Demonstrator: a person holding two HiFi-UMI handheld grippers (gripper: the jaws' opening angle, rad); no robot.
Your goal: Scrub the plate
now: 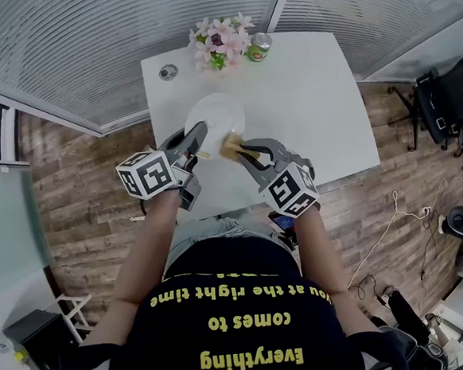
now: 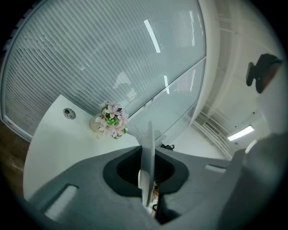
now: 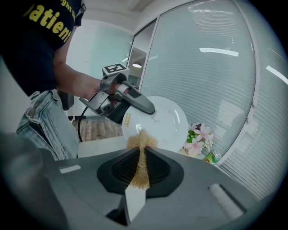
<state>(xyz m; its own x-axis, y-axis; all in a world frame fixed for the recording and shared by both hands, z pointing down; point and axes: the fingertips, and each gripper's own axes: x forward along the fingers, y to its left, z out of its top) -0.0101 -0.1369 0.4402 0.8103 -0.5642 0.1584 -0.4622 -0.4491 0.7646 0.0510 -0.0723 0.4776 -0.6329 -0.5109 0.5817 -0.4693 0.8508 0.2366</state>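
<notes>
The white plate (image 3: 164, 121) is held clear of the desk (image 1: 312, 94), tipped nearly on edge so that its face turns toward the scrubbing side. The left hand-held gripper (image 1: 198, 136) is clamped on the plate's near rim, probably to brace it against the rubbing. The right hand-held gripper (image 1: 243, 149) pinches a golden scouring pad (image 3: 141, 140), and the pad's frayed tip seems to touch the plate's lower rim. Pink flowers (image 1: 220, 41) and a green can (image 1: 260, 47) stand well apart at the desk's far edge.
</notes>
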